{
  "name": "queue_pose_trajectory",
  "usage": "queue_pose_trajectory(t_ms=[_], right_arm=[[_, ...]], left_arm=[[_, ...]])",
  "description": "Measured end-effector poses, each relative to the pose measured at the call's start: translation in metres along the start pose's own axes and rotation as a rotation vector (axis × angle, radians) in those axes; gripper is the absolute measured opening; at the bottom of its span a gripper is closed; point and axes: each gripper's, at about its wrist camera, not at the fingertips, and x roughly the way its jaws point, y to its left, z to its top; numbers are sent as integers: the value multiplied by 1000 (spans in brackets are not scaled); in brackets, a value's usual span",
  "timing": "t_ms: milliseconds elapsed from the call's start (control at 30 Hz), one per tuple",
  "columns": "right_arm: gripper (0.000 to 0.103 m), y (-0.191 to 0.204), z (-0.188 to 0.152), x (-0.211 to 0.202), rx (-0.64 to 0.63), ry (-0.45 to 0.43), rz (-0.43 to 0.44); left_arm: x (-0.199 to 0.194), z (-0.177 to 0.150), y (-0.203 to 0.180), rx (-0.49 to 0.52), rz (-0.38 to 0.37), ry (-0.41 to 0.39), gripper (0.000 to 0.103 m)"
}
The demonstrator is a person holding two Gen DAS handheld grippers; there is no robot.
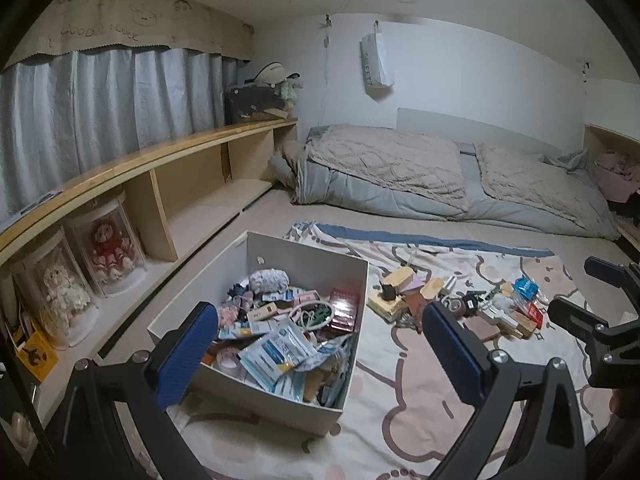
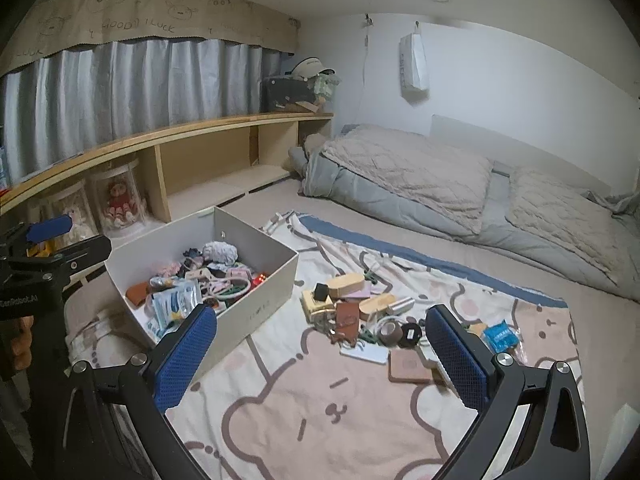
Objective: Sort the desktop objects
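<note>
The left tongs [image 1: 316, 344] hang wide apart and hold nothing, poised over the near end of the white box [image 1: 256, 396], which stands on a patterned blanket [image 2: 304, 408] spread over the bed. The box is already heaped with small things: crinkly blue-and-white packets [image 1: 276, 354], a pale cord loop [image 1: 316, 318], a grey knitted bundle [image 1: 269, 280]. The packets look light and slippery and would probably slide under a pinch, so an edge or corner is the likelier hold. What lies beneath the top layer is buried and cannot be made out.

To the right of the box, the pile of loose things [image 2: 372, 312] still waits on the blanket. Its tan blocks [image 2: 346, 282] look stiff and easy to grip across their narrow sides; the roll of brown tape [image 2: 390, 334] and the black ring [image 2: 410, 335] beside it seem light and might be taken by the rim. A flat brown square [image 2: 408, 366] lies flush on the cloth and may be hard to get under. The blue packet [image 2: 500, 336] looks soft and crushable.

The right tongs [image 2: 320, 356] are likewise wide and empty, above the blanket near this pile; one finger [image 2: 456, 356] covers part of it. The smaller bits in the heap are too tangled to name.
</note>
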Motion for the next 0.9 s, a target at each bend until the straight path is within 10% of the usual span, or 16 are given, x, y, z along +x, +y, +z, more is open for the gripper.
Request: queue_pose_trajectory(t_ms=[900], right_arm=[[103,-1,-13,-2,5,32,8]], left_arm=[[-2,-20,-13,51,-4,30,103]])
